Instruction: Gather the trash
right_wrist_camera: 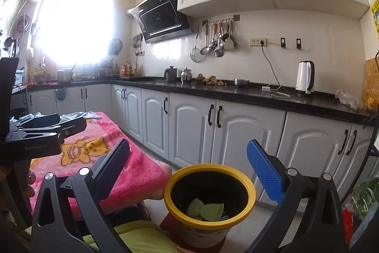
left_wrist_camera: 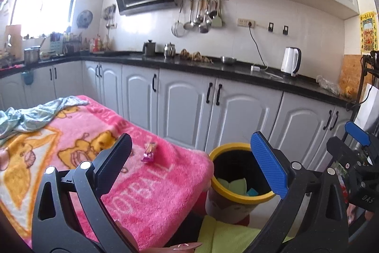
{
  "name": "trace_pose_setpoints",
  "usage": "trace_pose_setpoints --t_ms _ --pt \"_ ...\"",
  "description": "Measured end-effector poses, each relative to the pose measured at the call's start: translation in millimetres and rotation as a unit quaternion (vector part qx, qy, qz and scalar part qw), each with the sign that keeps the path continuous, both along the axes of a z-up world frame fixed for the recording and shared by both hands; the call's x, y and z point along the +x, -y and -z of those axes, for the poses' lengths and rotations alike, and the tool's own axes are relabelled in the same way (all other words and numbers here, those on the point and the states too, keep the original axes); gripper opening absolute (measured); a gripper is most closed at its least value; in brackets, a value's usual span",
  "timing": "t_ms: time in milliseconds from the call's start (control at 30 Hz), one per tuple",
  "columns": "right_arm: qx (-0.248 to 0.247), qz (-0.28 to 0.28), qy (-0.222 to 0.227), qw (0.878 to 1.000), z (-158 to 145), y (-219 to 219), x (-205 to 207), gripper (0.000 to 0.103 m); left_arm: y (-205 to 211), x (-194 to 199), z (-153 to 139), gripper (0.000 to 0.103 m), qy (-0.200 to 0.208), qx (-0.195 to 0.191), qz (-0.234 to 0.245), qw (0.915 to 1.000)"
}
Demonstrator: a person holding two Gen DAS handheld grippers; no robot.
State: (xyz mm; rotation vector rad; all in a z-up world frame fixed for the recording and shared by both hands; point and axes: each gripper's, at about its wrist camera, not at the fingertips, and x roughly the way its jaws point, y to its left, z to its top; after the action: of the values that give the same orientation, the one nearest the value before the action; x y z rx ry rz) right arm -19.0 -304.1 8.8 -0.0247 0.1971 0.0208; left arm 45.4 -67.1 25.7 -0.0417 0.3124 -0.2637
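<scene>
I have both claws spread wide, nothing between their fingers. My left claw (left_wrist_camera: pixel 189 165) hangs over the near corner of the worktop, which is covered by a pink blanket (left_wrist_camera: pixel 146 200) printed with yellow cartoon bears. The piece of trash I see, a small purple-and-orange wrapper (left_wrist_camera: pixel 149 153), lies on the blanket near its right edge, between the left claw's fingers in that view and apart from both of them. A crumpled pale green cloth (left_wrist_camera: pixel 35 115) sits at the far left end of the blanket.

Just beside the blanket's right corner stands the bin (right_wrist_camera: pixel 180 205), a dark bucket with a yellow rim. Inside it I see pale green pieces (right_wrist_camera: pixel 205 209) and a bit of something teal. My right claw (right_wrist_camera: pixel 188 170) hovers above the bin, its blue-padded finger (right_wrist_camera: pixel 264 172) to the right of the rim and its black finger over the blanket's edge.

Beyond, white cabinets (right_wrist_camera: pixel 236 132) run under a black kitchen counter (right_wrist_camera: pixel 248 96) carrying a white kettle (right_wrist_camera: pixel 305 77).
</scene>
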Motion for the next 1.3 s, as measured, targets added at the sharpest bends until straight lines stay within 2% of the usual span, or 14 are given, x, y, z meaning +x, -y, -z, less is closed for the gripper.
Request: trace_pose_setpoints --t_ms 200,733,1300 --pt "0.005 0.015 0.017 1.000 1 3 -3 0.097 -2 -4 2 0.092 0.008 -0.002 -0.015 0.9999" --pt "0.010 0.052 0.004 0.999 14 3 2 0.097 2 -6 12 0.092 0.023 -0.002 -0.025 0.9994" --pt "0.003 0.050 0.009 0.999 14 -2 0 0.097 -1 -7 13 0.092 0.031 -0.003 -0.031 0.9990"
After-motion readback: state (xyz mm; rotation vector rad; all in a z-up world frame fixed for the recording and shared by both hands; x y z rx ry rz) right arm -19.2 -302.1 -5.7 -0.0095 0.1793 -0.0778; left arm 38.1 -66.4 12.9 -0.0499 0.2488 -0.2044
